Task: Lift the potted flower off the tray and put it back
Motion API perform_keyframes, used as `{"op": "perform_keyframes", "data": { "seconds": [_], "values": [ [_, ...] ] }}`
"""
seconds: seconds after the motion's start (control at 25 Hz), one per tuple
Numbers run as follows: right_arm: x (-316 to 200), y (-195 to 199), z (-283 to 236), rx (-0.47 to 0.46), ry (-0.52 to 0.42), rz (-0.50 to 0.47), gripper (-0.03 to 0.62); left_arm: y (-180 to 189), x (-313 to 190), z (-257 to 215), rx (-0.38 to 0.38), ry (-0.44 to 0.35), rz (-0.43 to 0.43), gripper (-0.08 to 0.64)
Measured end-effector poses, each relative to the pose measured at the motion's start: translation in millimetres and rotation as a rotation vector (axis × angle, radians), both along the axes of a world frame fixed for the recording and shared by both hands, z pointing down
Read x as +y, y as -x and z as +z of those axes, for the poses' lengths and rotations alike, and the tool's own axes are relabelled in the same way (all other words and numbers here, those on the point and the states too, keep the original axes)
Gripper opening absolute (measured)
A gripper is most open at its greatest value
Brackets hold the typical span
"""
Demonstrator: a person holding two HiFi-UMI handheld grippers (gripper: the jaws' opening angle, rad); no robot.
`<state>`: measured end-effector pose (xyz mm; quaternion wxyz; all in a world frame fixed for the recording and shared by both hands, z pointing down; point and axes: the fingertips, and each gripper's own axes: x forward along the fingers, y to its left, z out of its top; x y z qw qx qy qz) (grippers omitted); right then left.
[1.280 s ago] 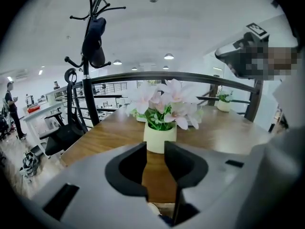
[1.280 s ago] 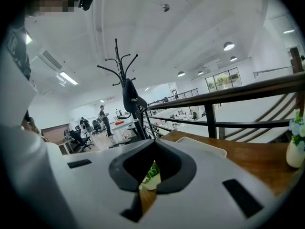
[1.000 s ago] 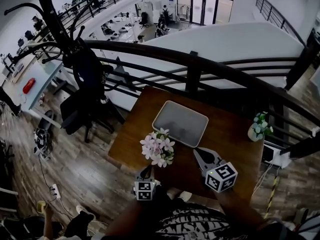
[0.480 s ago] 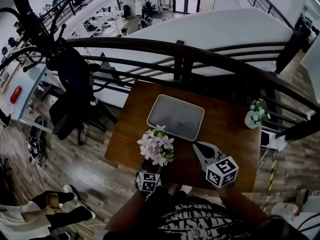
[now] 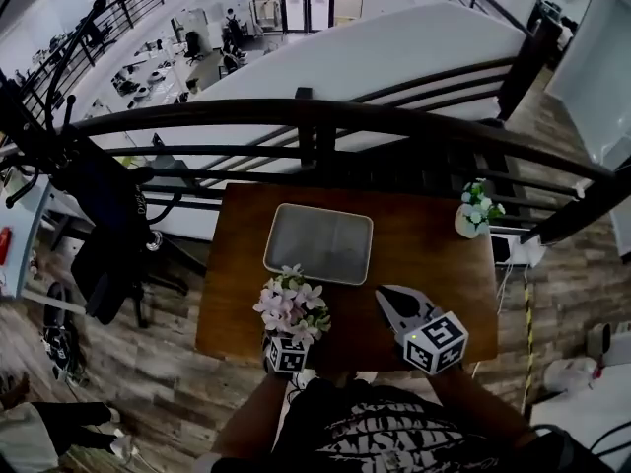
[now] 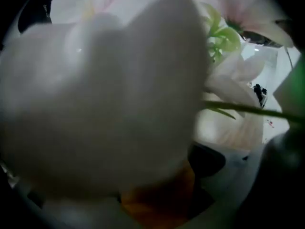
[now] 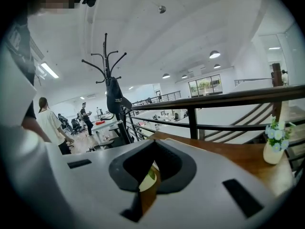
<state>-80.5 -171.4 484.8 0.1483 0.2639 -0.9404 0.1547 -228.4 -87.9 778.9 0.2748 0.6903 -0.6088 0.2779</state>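
The potted flower point(image 5: 292, 306), pink and white blossoms, stands on the brown table point(image 5: 434, 264) near its front left, just in front of the grey tray point(image 5: 317, 242), which holds nothing. My left gripper point(image 5: 287, 341) reaches in under the blossoms from the front. Its jaws have just been opening and now stand apart. Petals point(image 6: 105, 94) fill the left gripper view and hide the pot; bare table shows between the jaws of the left gripper point(image 6: 157, 199). My right gripper point(image 5: 385, 294) lies on the table right of the flower, shut and empty point(image 7: 155, 144).
A small white vase of blue-white flowers point(image 5: 471, 210) point(image 7: 275, 144) stands at the table's far right corner. A dark railing point(image 5: 315, 116) runs behind the table. A black coat rack point(image 5: 89, 175) stands left. People stand in the background of the right gripper view.
The left gripper has come closer in under the blossoms, its marker cube now right beneath them. The right gripper has kept its place. The head camera has shifted.
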Motion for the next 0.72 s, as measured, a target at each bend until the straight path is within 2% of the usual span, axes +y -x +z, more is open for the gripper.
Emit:
{"op": "perform_keyframes", "data": {
  "seconds": [0.16,0.32,0.48,0.6,0.72],
  "values": [
    [-3,-17,0,0.020,-0.003,0.060,-0.002,-4,-11,6,0.013,-0.009,0.026,0.436],
    [3,-25,4,0.041,0.006,0.105,-0.002,-2,-16,8,-0.005,-0.039,0.032,0.439],
    [9,-32,12,0.067,0.022,0.117,-0.002,-5,-27,10,-0.015,-0.055,0.017,0.448],
    [16,-34,16,0.083,0.035,0.116,-0.002,-5,-30,21,0.018,-0.021,0.004,0.475],
    [21,-38,22,0.103,0.050,0.119,-0.002,-3,-33,22,0.032,-0.026,-0.007,0.499]
  ]
}}
